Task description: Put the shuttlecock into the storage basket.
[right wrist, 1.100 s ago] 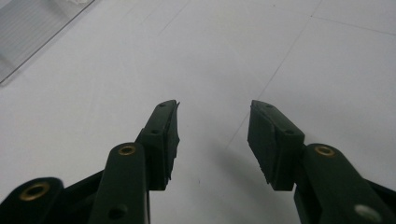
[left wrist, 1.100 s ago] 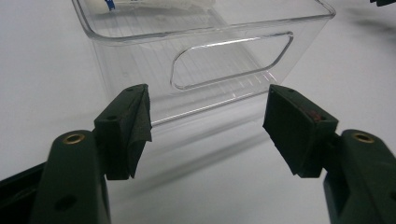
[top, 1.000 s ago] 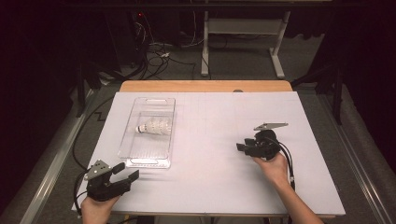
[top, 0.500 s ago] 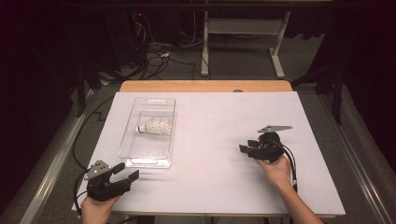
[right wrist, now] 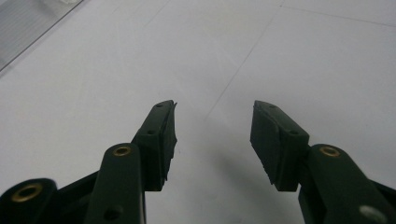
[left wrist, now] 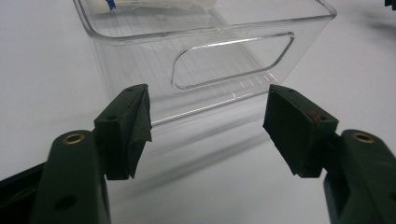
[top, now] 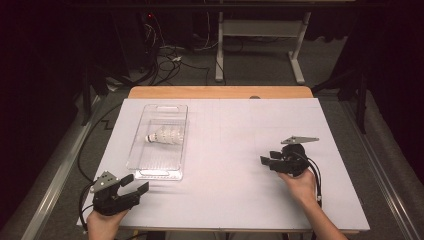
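At the near left corner of the desk (top: 235, 195) we hold the left tool (top: 136, 184) low over the white surface, its jaws spread wide with nothing between them. In the left gripper view they point at the near end wall of a clear plastic bin (left wrist: 233, 65), just ahead of them and apart from both pads. The bin (top: 142, 167) lies lengthwise on the left half of the desk, and a white shuttlecock (top: 165, 136) rests on its side inside, around the middle. Well to the right, our right tool (top: 267, 158) hovers over bare desk, its jaws parted, having just been opening, and empty.
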Available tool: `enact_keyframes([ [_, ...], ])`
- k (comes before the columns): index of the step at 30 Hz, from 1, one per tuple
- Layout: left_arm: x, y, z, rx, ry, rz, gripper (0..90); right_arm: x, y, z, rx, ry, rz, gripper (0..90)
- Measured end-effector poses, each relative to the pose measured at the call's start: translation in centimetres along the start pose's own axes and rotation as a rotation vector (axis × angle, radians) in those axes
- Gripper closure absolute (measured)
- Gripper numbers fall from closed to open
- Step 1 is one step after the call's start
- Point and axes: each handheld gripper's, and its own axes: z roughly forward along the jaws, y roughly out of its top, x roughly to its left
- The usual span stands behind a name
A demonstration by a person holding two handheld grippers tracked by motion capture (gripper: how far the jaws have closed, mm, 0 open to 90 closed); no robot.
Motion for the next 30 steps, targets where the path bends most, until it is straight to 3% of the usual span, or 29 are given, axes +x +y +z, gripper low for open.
enact_keyframes([
  [30, 0.0, 0.0, 0.0, 0.0, 0.001, -0.002, 32.7, -1.1, -2.0, -1.8, -0.04, -0.047, 0.026, 48.3],
])
